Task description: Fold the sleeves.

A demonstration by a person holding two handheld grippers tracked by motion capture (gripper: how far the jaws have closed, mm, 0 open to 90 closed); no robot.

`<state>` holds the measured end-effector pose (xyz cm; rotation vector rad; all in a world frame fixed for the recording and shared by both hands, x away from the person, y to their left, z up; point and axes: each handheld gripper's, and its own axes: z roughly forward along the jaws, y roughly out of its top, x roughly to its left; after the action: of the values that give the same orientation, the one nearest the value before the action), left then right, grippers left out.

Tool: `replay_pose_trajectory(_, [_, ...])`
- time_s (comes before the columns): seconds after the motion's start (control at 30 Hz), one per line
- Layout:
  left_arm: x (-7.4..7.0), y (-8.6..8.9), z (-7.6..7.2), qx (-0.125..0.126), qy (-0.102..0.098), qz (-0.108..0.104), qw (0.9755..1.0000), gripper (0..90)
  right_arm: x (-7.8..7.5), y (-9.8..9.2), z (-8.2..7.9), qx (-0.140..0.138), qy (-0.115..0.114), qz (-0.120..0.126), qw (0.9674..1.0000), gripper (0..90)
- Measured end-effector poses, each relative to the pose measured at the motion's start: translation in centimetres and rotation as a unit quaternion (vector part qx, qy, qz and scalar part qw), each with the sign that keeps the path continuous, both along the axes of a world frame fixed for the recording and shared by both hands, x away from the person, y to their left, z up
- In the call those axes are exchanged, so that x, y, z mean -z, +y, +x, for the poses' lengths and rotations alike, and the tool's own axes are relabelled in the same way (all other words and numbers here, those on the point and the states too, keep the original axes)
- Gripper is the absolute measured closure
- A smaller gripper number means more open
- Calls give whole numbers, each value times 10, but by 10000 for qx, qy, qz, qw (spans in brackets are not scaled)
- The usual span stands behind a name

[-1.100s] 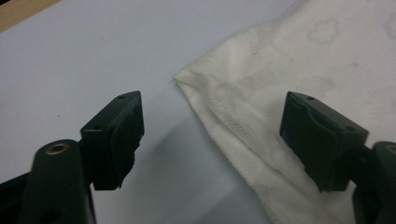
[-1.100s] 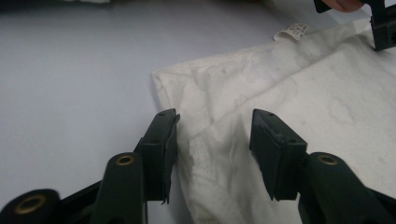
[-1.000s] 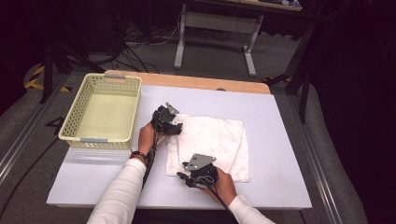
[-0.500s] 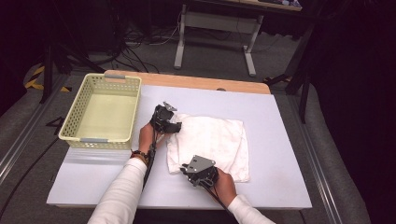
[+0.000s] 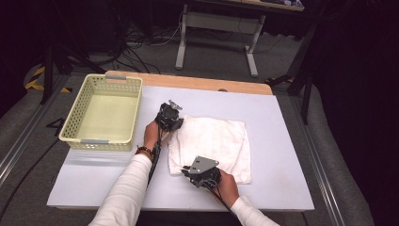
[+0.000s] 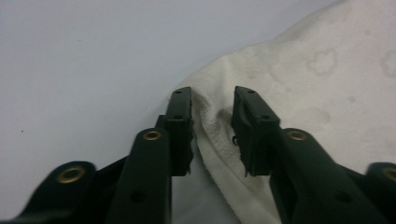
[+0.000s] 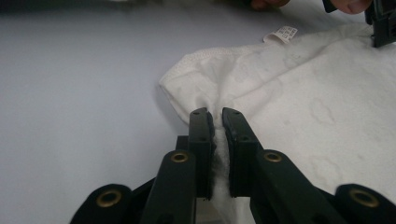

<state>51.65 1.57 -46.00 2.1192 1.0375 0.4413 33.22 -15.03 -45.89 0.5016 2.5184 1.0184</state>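
A white folded towel [image 5: 211, 141] lies flat on the pale table [image 5: 282, 117]. My left gripper [image 5: 177, 124] is at the towel's far left corner. In the left gripper view its jaws [image 6: 212, 100] have just been closing. They straddle the towel's [image 6: 327, 70] hemmed edge with a gap still between them. My right gripper [image 5: 185, 170] is at the near left corner. Its jaws [image 7: 215, 114] have just closed and pinch a raised fold of the towel [image 7: 327, 93].
A pale yellow plastic basket [image 5: 80, 110] stands at the table's left, close to my left hand. A wooden strip [image 5: 211, 84] runs along the table's far edge. The towel's sewn label [image 7: 284, 33] sticks out at its far left edge.
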Motion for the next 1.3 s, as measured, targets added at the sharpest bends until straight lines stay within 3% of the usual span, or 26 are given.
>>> replay_pose_trajectory(0.07, [0, -1, 0, 21, -24, 16, 10000, 834, 0, 0, -1, 10, -34, -2, 10000, 840])
replay_pose_trajectory(0.17, [0, -1, 0, 22, -65, 21, 10000, 866, 0, 0, -2, 27, -62, 20, 10000, 846])
replay_pose_trajectory(0.47, [-4, 3, -3, -13, -141, -296, 9995, 875, -3, -6, -3, 56, -44, 222, 9997, 851])
replay_pose_trajectory(0.87, [-28, -11, -14, 209, -671, -595, 9957, 878, -18, -24, -11, 219, -71, 566, 9981, 850])
replay_pose_trajectory(1.07, [-41, -27, -17, 339, -880, -719, 9929, 878, -26, -37, -15, 355, -123, 823, 9959, 850])
replay_pose_trajectory(1.3, [-49, -56, -20, 551, -1041, -764, 9901, 877, -35, -67, -21, 638, -146, 1326, 9890, 851])
